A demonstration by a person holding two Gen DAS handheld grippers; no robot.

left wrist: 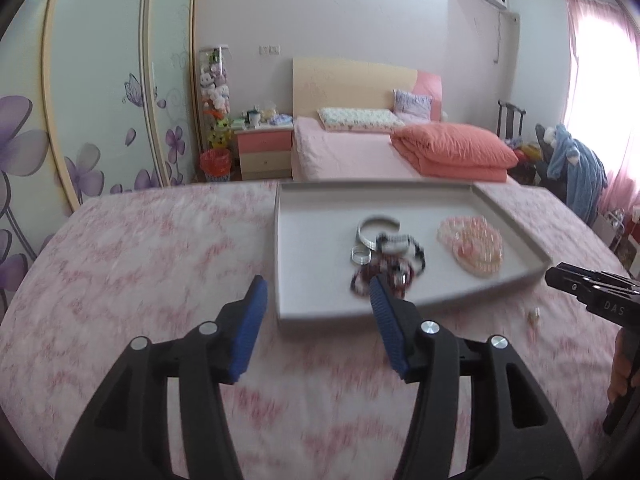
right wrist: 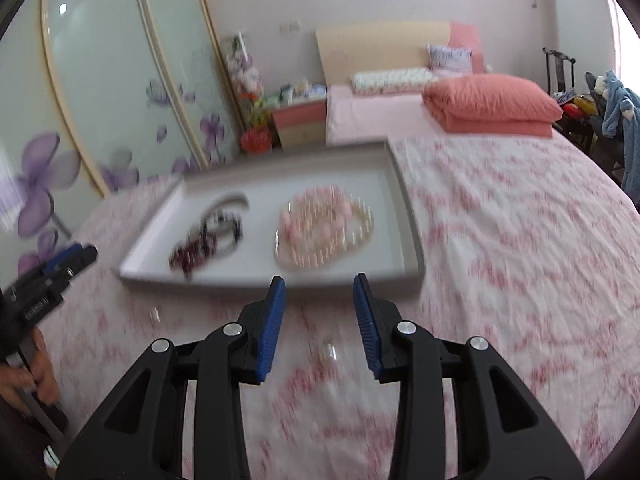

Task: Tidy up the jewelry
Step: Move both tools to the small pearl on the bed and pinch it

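While my left claw (left wrist: 316, 292) hangs released over the tray's (left wrist: 312, 200) near rim, dark beads (left wrist: 384, 272) lie at twelve o'clock, pink pearls (right wrist: 326, 232) at one, gathered for sorting; my right claw (right wrist: 319, 294), parted and empty, faces them, probably next.

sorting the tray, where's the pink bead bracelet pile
In the right half of the grey tray, the pink bead pile lies right of the dark beads.

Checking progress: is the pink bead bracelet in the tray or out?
In: the pink bead bracelet lies on the floor of the grey tray.
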